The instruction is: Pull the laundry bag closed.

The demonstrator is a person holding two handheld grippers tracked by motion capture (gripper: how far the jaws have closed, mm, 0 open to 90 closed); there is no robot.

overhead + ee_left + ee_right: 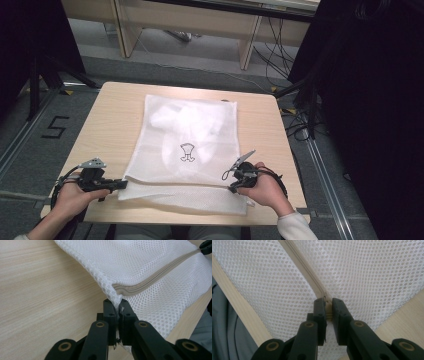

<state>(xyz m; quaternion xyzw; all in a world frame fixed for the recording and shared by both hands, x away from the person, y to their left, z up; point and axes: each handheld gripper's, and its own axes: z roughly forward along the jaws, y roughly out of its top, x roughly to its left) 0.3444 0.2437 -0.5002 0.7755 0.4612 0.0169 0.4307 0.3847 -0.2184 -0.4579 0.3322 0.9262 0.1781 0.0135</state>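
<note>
A white mesh laundry bag (187, 145) lies flat on the wooden table (110, 120), with something white inside and a small black drawing on its front. A beige zip (155, 280) runs along its near part. My left gripper (122, 184) is shut on the bag's near left corner (115, 298), pinching the mesh at the zip's end. My right gripper (232, 188) is shut on the zip pull (327, 307) near the bag's right end, where the zip (308, 272) meets the jaws.
The table's front edge (200, 220) runs just below both hands. Beyond the table, desk legs (247, 47) and cables (280, 55) stand on the grey floor. A dark curtain (370, 100) hangs at the right and black stand legs (35, 85) at the left.
</note>
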